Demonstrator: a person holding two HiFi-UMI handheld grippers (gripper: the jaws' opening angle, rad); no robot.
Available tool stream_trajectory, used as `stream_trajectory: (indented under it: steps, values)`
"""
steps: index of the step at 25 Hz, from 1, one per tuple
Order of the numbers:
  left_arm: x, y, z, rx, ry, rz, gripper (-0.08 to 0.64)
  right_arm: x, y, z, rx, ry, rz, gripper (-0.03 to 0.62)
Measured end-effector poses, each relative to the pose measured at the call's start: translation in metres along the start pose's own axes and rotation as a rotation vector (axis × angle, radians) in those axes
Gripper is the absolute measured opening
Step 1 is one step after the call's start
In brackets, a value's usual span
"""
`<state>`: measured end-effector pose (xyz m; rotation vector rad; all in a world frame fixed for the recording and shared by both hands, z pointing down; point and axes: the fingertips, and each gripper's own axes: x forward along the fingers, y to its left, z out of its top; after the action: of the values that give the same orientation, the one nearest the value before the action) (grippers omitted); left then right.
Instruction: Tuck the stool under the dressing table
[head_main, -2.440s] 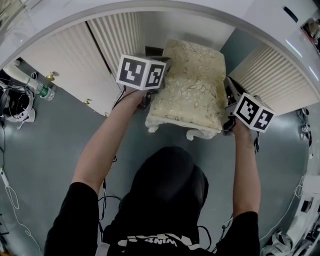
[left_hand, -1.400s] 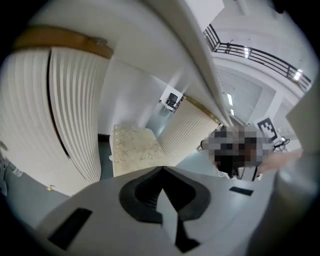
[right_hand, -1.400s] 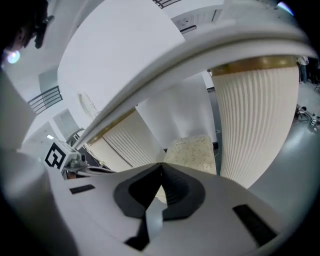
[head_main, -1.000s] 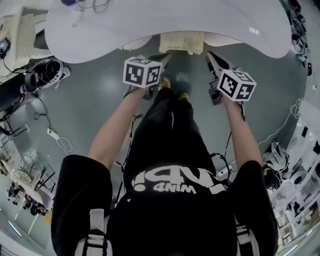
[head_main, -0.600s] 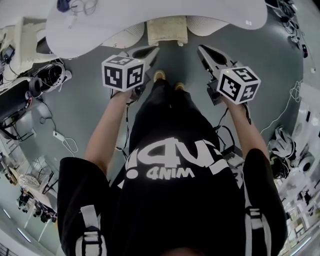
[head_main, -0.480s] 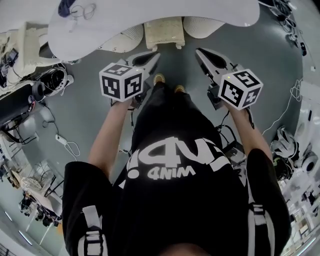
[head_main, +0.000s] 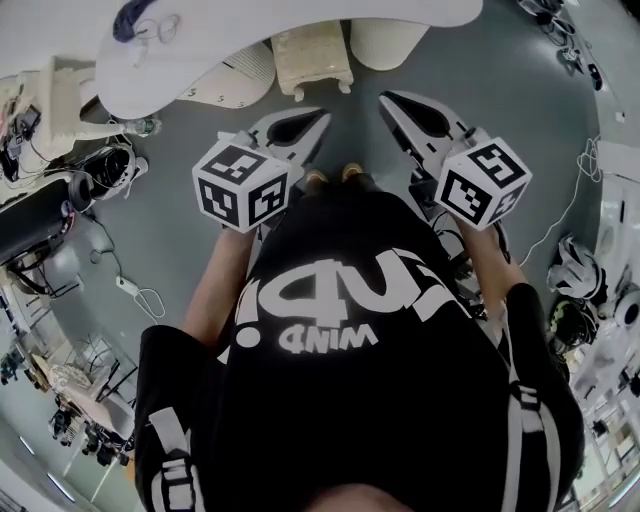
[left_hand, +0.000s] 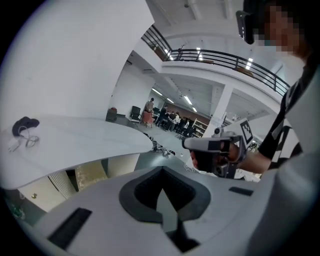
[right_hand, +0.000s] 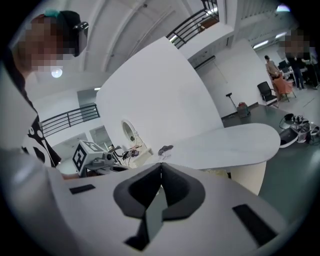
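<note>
Clutter rings the grey floor (head_main: 180, 230) where the person stands: headsets and coiled cables (head_main: 100, 170) off to the left, a loose cable (head_main: 585, 200) and some white gear (head_main: 578, 268) off to the right, all of it to the sides of the stool (head_main: 312, 58). The stool sits in the kneehole of the white counter (head_main: 230, 45), between the two pale pedestals (head_main: 248, 72), its far end under the counter's edge and its near end and front legs showing. On the counter top lies a small dark thing with a thin cord (head_main: 135, 18). The left tongs (head_main: 322, 118) and the right tongs (head_main: 385, 100) are held out in front of the person, well apart from the stool and pointing toward it; each pair is closed tight with nothing between. From the left tongs' own view you get the stool's patterned side under the counter, the right tongs in a hand, and people far down the hall (left_hand: 160, 117). The right tongs' view shows an oval mirror (right_hand: 128, 132) beyond the counter, which the head view misses.
</note>
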<state>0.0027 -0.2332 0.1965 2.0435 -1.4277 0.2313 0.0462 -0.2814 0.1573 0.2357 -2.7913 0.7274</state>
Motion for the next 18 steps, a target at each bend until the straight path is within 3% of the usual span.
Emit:
stream_trajectory:
  steps: [5, 9, 18]
  values:
    - [-0.022, -0.013, 0.012, 0.103, -0.078, 0.003, 0.008, -0.005, 0.033, 0.011, -0.106, -0.048, 0.058, 0.021]
    - [-0.039, -0.014, 0.011, 0.131, -0.121, 0.007, 0.008, -0.006, 0.061, 0.002, -0.213, -0.016, 0.117, 0.021]
    - [-0.057, -0.012, 0.004, 0.152, -0.147, 0.003, 0.008, -0.004, 0.085, -0.006, -0.207, -0.021, 0.194, 0.021]
